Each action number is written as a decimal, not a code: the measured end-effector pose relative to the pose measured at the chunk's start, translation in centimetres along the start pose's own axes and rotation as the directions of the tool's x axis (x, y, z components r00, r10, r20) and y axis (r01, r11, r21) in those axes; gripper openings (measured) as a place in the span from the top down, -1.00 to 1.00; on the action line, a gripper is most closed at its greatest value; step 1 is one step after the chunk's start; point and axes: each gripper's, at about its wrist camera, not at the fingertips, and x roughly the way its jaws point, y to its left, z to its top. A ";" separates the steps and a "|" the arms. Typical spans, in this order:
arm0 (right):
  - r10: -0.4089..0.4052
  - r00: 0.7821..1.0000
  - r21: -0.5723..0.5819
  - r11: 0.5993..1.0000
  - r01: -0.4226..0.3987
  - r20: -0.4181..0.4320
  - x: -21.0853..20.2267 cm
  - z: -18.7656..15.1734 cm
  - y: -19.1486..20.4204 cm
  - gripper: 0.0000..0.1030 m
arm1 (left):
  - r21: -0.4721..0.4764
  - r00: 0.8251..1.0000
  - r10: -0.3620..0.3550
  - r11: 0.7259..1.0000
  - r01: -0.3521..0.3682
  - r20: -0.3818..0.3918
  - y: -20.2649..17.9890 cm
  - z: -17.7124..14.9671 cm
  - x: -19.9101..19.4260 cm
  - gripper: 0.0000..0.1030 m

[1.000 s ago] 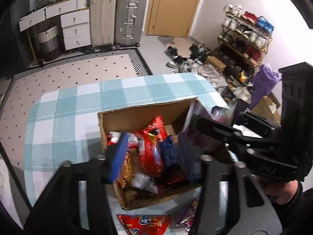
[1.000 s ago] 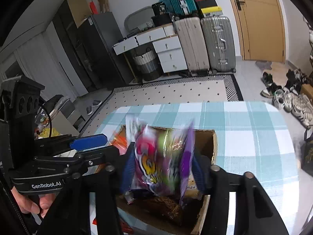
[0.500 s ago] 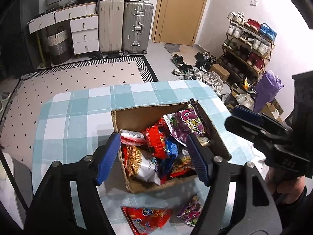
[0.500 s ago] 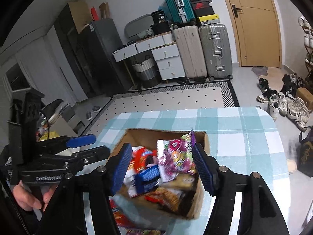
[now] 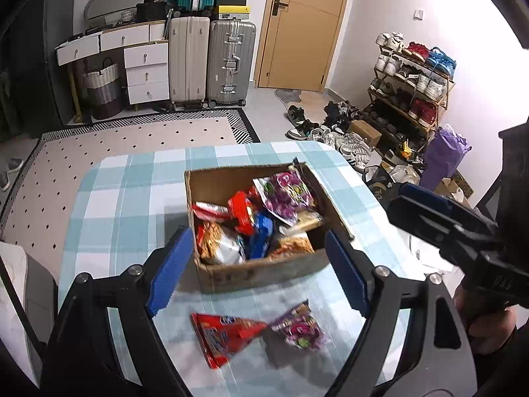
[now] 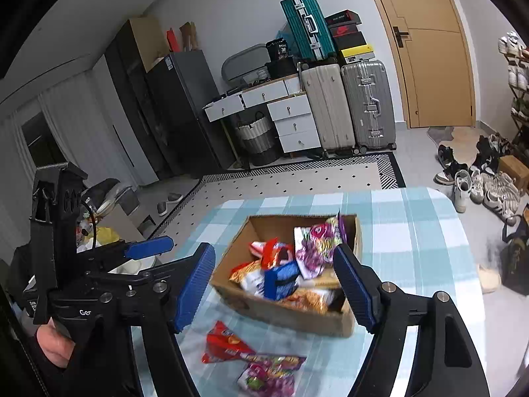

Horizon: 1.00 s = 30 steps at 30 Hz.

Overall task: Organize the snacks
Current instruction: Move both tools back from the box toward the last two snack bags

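Cardboard box holds snacks; both grippers' fingers, just opening, hold nothing; only right view shows fridge.

Each gripper, left gripper and right gripper, is built from black angular arms tipped with blue ribbed pads. Silver screw heads are set behind the jaws. White lettering is printed on the left body.

A cardboard box of snacks sits on the table, with 2 snack packets lying before it.
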 end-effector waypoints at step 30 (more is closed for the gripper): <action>0.001 1.000 0.080 0.997 -0.001 -0.001 -7.6 -12.1 1.8 -0.74 | -0.095 0.995 0.060 0.994 -0.052 0.081 -0.4 -12.7 -8.1 -0.97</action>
